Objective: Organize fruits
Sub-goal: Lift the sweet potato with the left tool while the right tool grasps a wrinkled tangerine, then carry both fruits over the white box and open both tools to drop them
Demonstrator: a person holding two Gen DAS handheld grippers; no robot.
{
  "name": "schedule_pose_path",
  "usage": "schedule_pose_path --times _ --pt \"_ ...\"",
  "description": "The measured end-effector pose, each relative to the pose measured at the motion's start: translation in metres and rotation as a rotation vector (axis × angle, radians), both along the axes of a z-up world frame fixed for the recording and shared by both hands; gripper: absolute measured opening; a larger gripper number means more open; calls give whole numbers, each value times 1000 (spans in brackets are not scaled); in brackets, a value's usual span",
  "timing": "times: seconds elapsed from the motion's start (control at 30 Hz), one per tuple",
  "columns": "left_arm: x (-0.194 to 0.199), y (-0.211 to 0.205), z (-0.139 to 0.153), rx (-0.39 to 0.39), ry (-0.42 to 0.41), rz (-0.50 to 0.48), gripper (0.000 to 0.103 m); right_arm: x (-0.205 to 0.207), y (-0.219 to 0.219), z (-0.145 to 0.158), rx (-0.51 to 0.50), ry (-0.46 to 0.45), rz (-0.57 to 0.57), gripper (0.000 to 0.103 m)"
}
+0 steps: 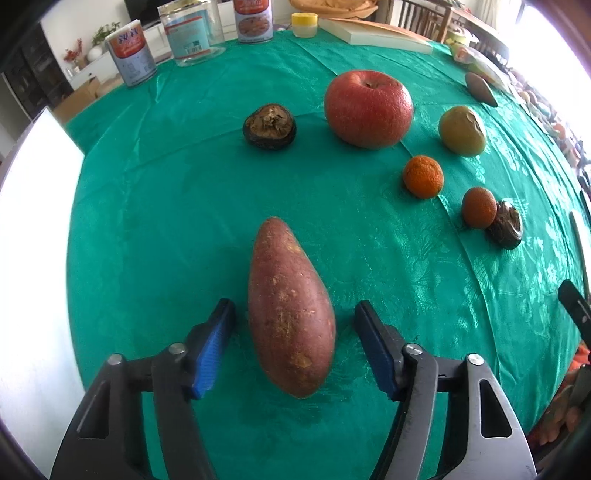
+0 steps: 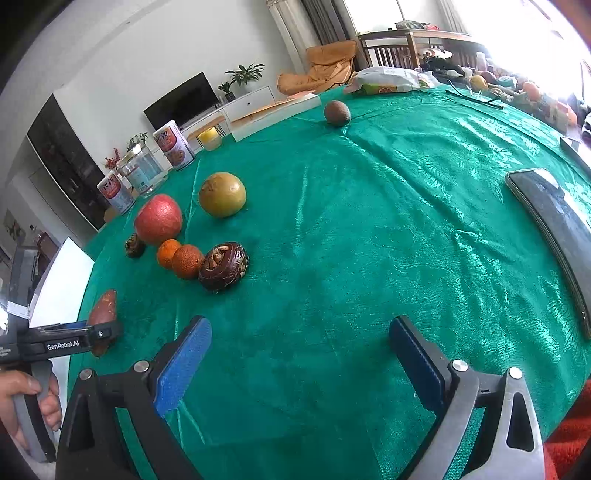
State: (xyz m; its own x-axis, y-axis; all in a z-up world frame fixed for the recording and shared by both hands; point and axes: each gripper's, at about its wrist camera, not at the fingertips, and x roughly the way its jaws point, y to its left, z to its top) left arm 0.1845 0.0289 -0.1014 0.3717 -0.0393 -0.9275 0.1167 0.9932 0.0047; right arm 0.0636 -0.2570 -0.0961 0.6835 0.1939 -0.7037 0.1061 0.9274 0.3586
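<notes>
1. Jaws of the left gripper (image 1: 293,314) stand open, one blue pad on each side of the sweet potato (image 1: 291,306); a gap shows between each pad and the skin.
2. Jaws of the right gripper (image 2: 301,345) stand open over bare green cloth, holding nothing.
3. Sweet potato: lies on the tabletop (image 1: 166,206) at the near edge, pointed end facing far.
4. Red apple (image 1: 368,109): far from the sweet potato, slightly right.
5. Dark shrivelled fruit (image 1: 269,126): left of the apple, apart from it.
6. Yellow-green fruit (image 1: 462,131): right of the apple.
7. Two small oranges (image 1: 423,176) (image 1: 479,207): near side of the apple, to the right; the nearer orange touches a second dark fruit (image 1: 508,229).
8. Brown fruit (image 2: 337,113): alone at the far side, well apart from the group.
9. Cans (image 1: 130,55), a glass jar (image 1: 190,31) and a book (image 1: 373,34): along the far edge.
10. Phone (image 2: 546,229): right side in the right wrist view.
</notes>
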Motion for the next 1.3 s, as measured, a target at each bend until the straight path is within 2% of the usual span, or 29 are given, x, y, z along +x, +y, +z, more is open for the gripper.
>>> schedule_pose_path --times 0.03,0.1,0.17,0.27,0.3,0.33,0.4,0.47,0.5,0.53,0.67,0.73,0.8,0.87,0.97,1.07,1.17,1.3 --pt "-2 0 0 -6 -13 5 50 0 1 6 1 -23 12 97" --pt "-5 3 3 -4 -39 14 41 13 12 23 -33 -62 101 97" --pt "-8 8 4 -53 -44 32 41 41 34 42 -89 -78 277 97" --pt "-22 12 7 -93 -55 36 41 86 80 48 -220 -1 558 96" --pt "-29 14 10 -106 -59 36 41 99 93 43 -267 37 614 90" --pt "-36 15 14 -122 -62 36 41 109 103 36 -307 75 655 76" --pt "-50 19 21 -149 -70 36 41 126 116 16 -340 172 716 66" --pt "-64 23 30 -169 -82 41 41 133 123 4 -390 198 737 63" --pt "-70 24 34 -177 -90 41 41 136 125 1 -396 206 741 52" --pt "-77 26 39 -184 -98 39 41 137 125 -1 -388 221 744 28" --pt "-101 41 73 -240 -148 52 41 126 117 26 -303 164 678 29" --pt "-116 55 103 -292 -193 60 41 111 118 50 -213 141 653 29" --pt "-134 77 137 -330 -252 79 41 91 130 72 -112 129 678 29" --pt "-150 104 166 -312 -319 128 41 68 161 87 -24 133 756 29" --pt "-173 150 190 -211 -375 248 41 30 223 99 86 150 921 29" --pt "-188 196 182 -86 -357 382 41 -6 289 108 178 157 1081 29" --pt "-201 236 151 21 -289 507 41 -34 345 106 229 205 1197 29" --pt "-218 274 106 26 -184 619 41 -59 403 92 167 243 1285 31"
